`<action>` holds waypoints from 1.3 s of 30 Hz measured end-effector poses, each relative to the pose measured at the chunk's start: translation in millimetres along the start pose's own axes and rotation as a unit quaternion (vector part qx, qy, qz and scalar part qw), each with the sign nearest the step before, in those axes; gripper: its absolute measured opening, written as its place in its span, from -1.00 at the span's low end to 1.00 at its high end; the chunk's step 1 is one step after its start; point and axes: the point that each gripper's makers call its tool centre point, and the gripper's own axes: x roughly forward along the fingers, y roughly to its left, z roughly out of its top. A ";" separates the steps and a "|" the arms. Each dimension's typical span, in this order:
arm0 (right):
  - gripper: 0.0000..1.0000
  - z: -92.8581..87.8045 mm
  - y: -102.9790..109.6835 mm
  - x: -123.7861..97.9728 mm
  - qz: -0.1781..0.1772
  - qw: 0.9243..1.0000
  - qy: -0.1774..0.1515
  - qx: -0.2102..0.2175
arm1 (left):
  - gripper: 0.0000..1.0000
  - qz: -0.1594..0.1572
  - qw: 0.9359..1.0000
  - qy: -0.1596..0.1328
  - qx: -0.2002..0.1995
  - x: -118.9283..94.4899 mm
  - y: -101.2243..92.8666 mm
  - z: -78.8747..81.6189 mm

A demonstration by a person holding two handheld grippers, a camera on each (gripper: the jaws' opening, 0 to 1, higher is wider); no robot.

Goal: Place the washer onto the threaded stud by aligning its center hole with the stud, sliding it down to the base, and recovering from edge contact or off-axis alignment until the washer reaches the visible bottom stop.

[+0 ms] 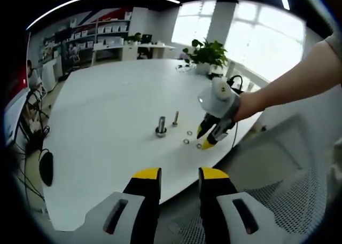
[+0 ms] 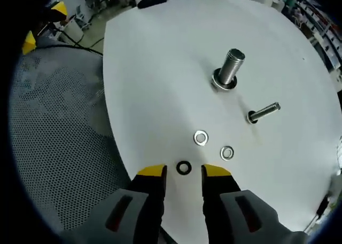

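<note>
Dark washer [image 2: 184, 168] between open right tongs [image 2: 183, 173], no writing legible

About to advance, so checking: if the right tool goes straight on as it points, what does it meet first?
Most likely the dark washer, lying on the white table between the right tool tips; depth is unclear.
</note>
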 end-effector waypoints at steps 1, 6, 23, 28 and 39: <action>-0.44 -2.3 -0.1 0.7 0.000 1.000 0.004 -0.004 | -0.48 0.000 1.000 0.000 0.000 0.0 0.1 0.0; -0.46 -8.8 -3.9 5.6 0.005 1.000 0.019 -0.010 | -0.48 0.002 1.000 0.001 -0.001 0.1 0.7 -0.5; -0.51 -6.8 -2.6 8.5 0.000 0.996 0.040 -0.075 | -0.51 0.002 1.000 0.001 -0.002 0.4 0.6 -0.3; -0.58 -6.7 -6.2 9.6 0.001 0.996 0.040 -0.074 | -0.52 0.004 1.000 -0.002 -0.003 0.4 1.9 0.5; -0.65 -3.4 -2.4 9.4 -0.003 0.994 0.037 -0.107 | -0.55 0.009 1.000 -0.002 -0.005 -0.2 3.7 0.6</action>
